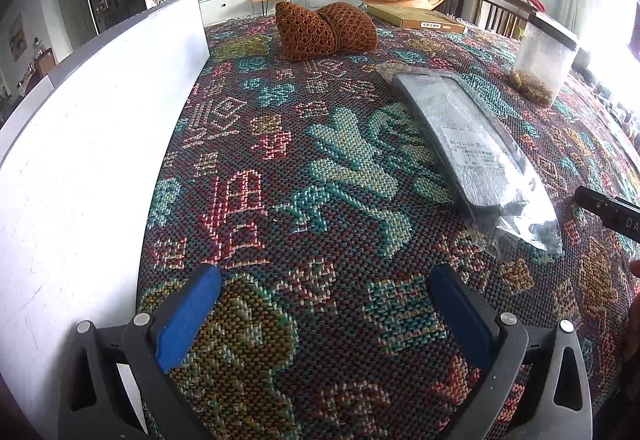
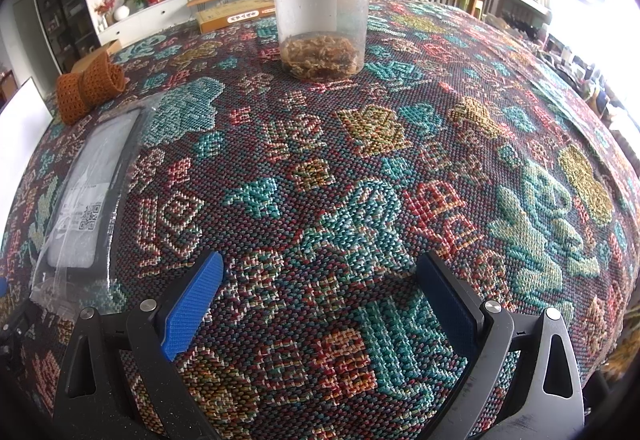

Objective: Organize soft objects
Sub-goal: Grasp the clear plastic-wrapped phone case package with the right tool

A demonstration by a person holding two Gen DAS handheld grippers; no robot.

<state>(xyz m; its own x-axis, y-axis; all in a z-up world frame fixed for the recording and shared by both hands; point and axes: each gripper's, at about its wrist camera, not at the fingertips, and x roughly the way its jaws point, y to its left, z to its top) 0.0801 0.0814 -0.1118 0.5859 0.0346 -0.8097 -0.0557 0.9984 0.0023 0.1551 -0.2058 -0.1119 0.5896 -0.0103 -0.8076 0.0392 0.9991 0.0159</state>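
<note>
An orange-brown knitted roll [image 1: 326, 29] lies at the far side of the table with the patterned woven cloth [image 1: 320, 167]; it also shows far left in the right wrist view [image 2: 90, 85]. A flat grey item in a clear plastic bag [image 1: 472, 151] lies right of centre, and at the left in the right wrist view [image 2: 86, 191]. My left gripper [image 1: 324, 280] is open and empty above the cloth, near the bag's near end. My right gripper [image 2: 320, 268] is open and empty over bare cloth, to the right of the bag.
A white board [image 1: 80, 159] stands along the table's left edge. A clear jar with a black lid [image 2: 322, 11] and dried bits inside stands at the far centre-right. A flat yellow box [image 1: 416, 17] lies at the far edge.
</note>
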